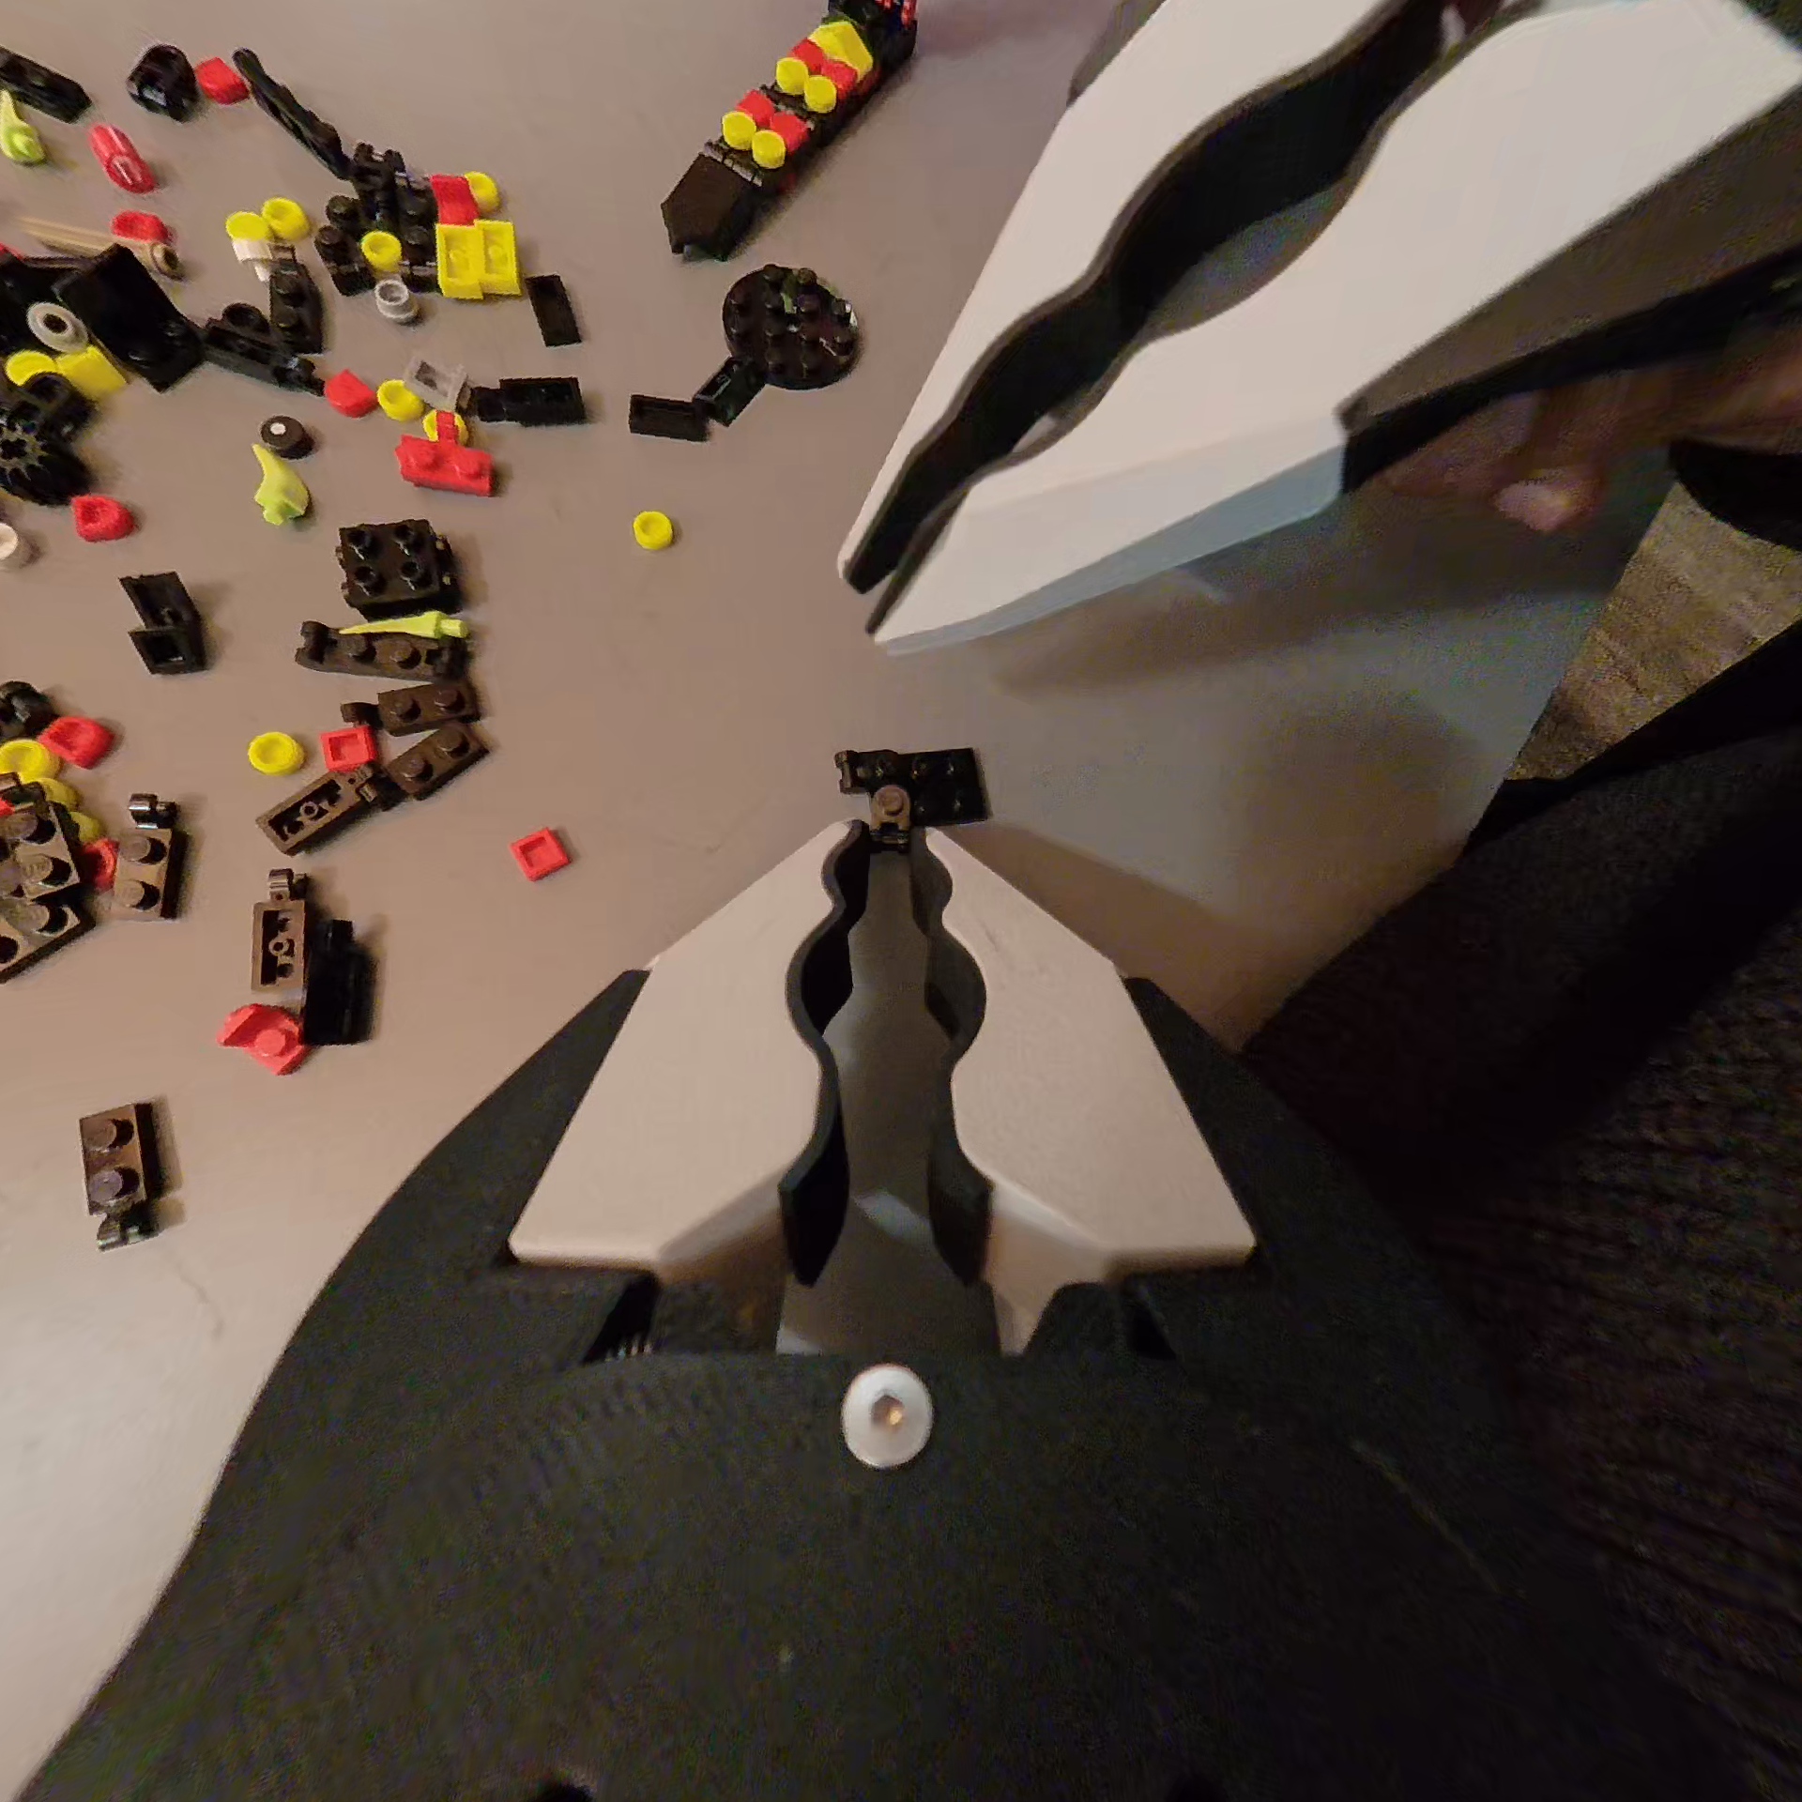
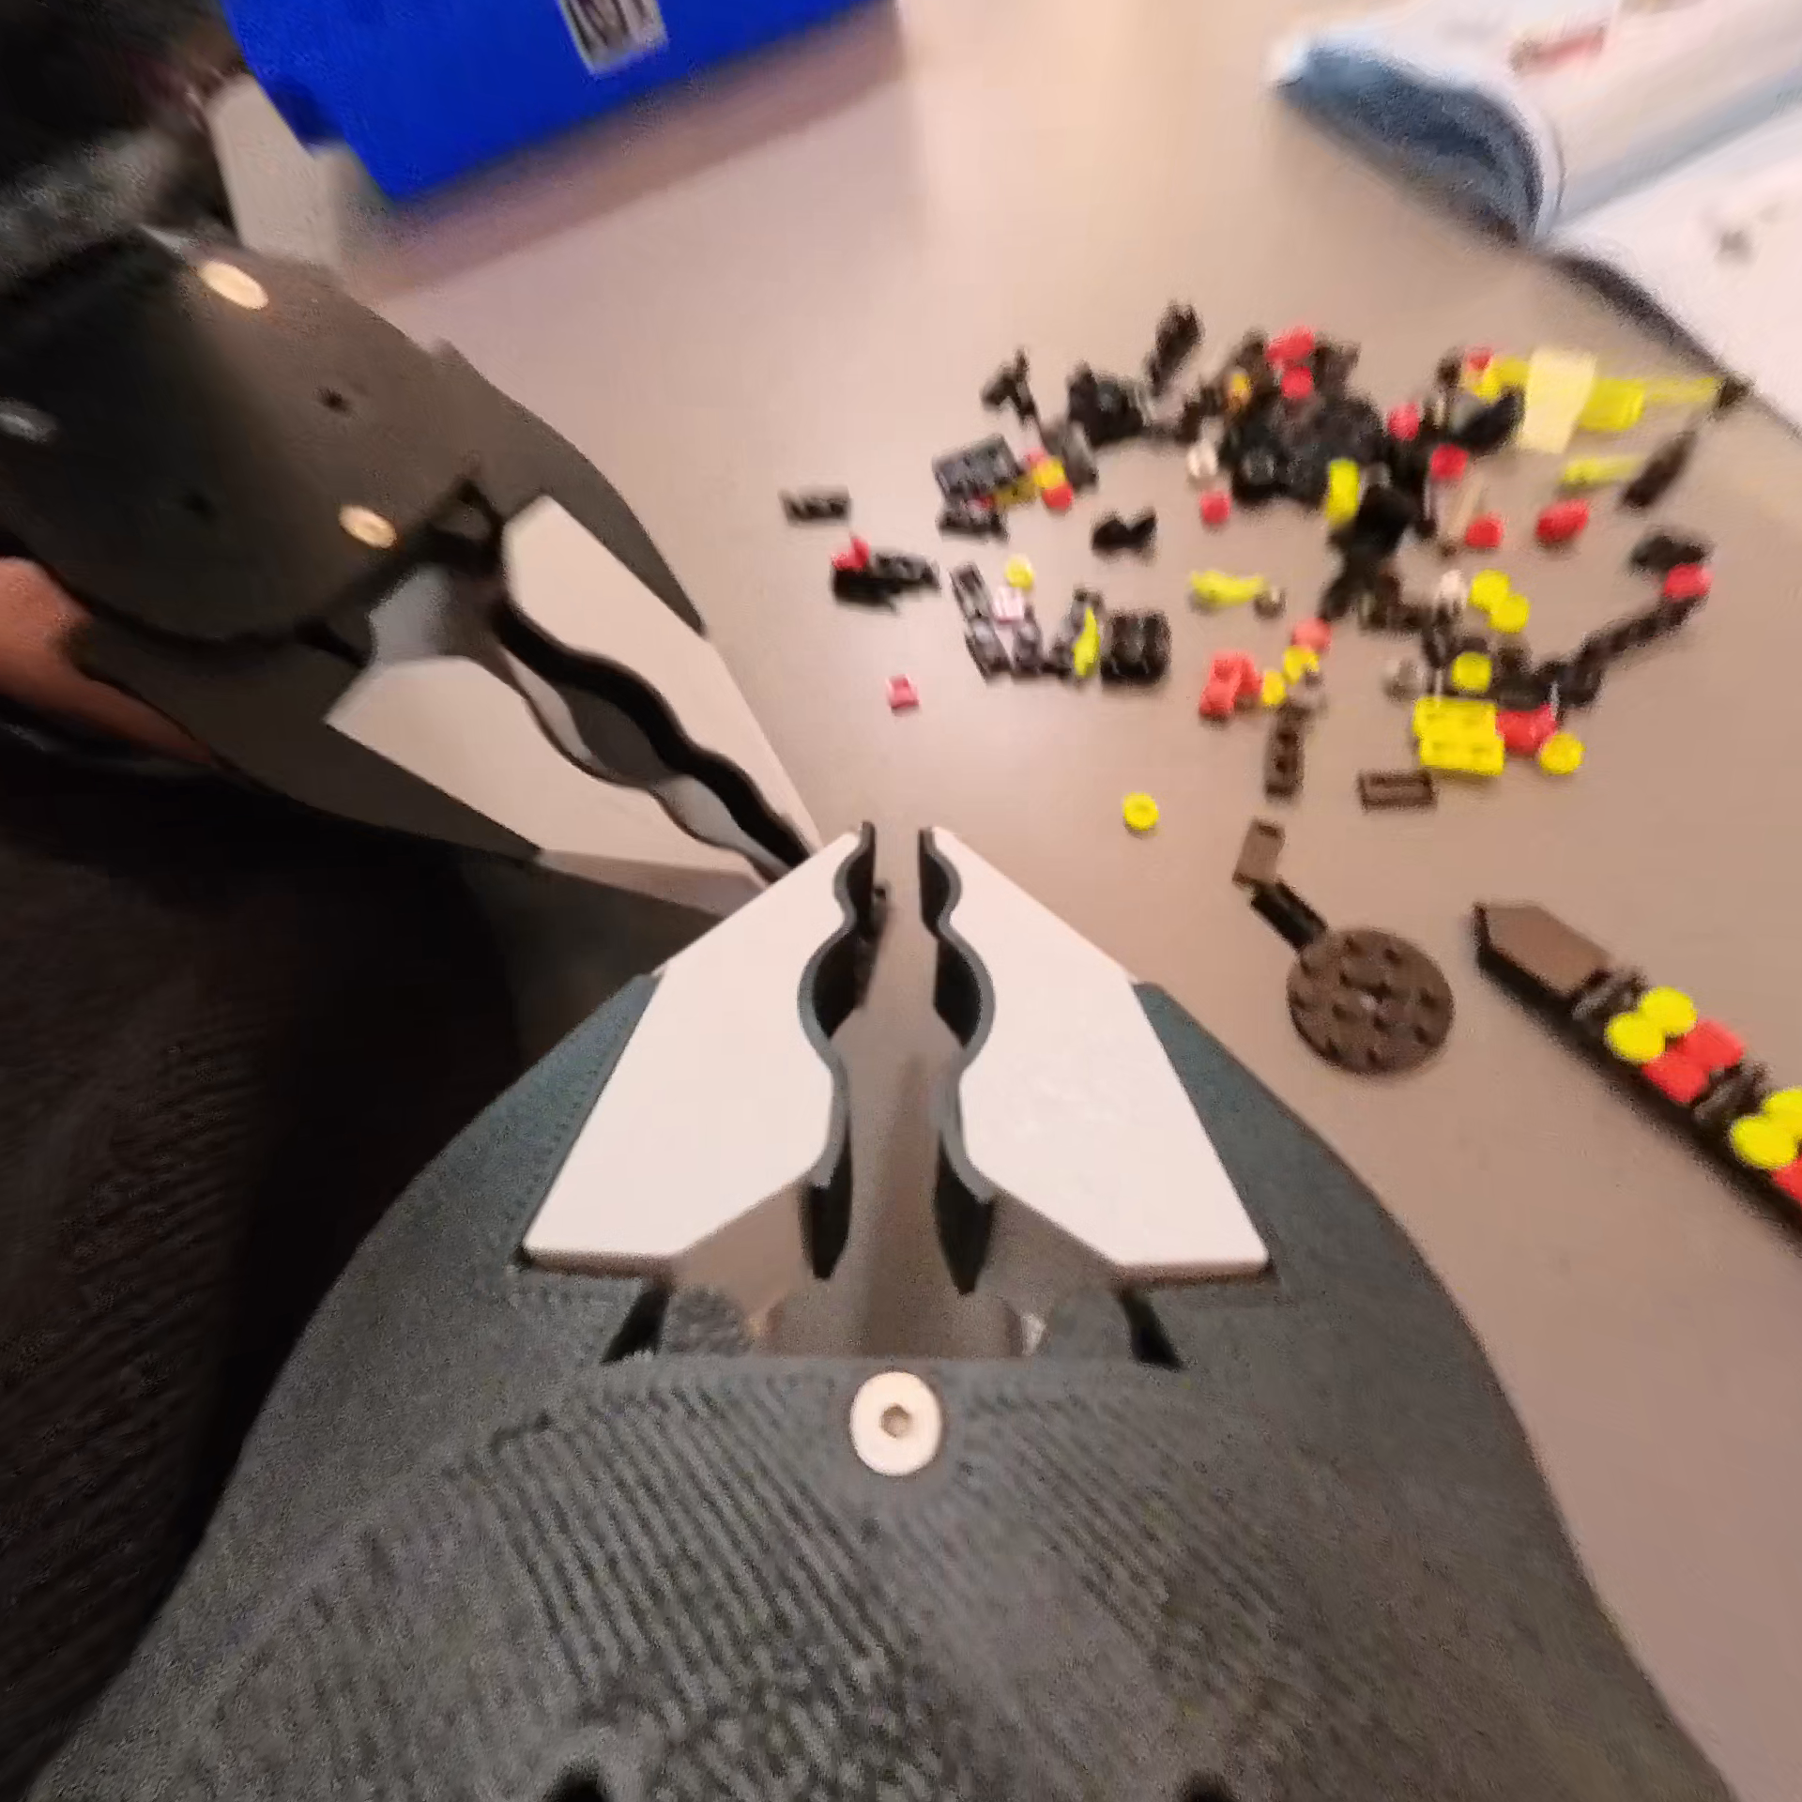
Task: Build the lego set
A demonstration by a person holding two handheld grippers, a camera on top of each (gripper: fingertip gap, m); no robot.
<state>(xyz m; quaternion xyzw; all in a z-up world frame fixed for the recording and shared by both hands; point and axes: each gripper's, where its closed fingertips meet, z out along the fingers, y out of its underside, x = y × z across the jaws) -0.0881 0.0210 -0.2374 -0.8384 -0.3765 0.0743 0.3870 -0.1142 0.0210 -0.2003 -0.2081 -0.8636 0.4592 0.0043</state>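
Left wrist view: left gripper (image 1: 889,837) pinches a small black hinge plate (image 1: 917,785) at its tips, plate's long axis crosswise. Right gripper (image 1: 868,600) w/ a narrow gap, empty, hovers just above-right, nearer loose bricks (image 1: 390,624) spread leftward on table (image 1: 683,634).

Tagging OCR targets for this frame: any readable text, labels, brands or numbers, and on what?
Nothing is readable in either view.
Sticker on the blue plastic box: blurred, unreadable.
Red print on the open paper booklet: blurred, unreadable.
Loose red, yellow and black lego pieces: no legible marks.
Small black lego plate in the left gripper: no legible marks.
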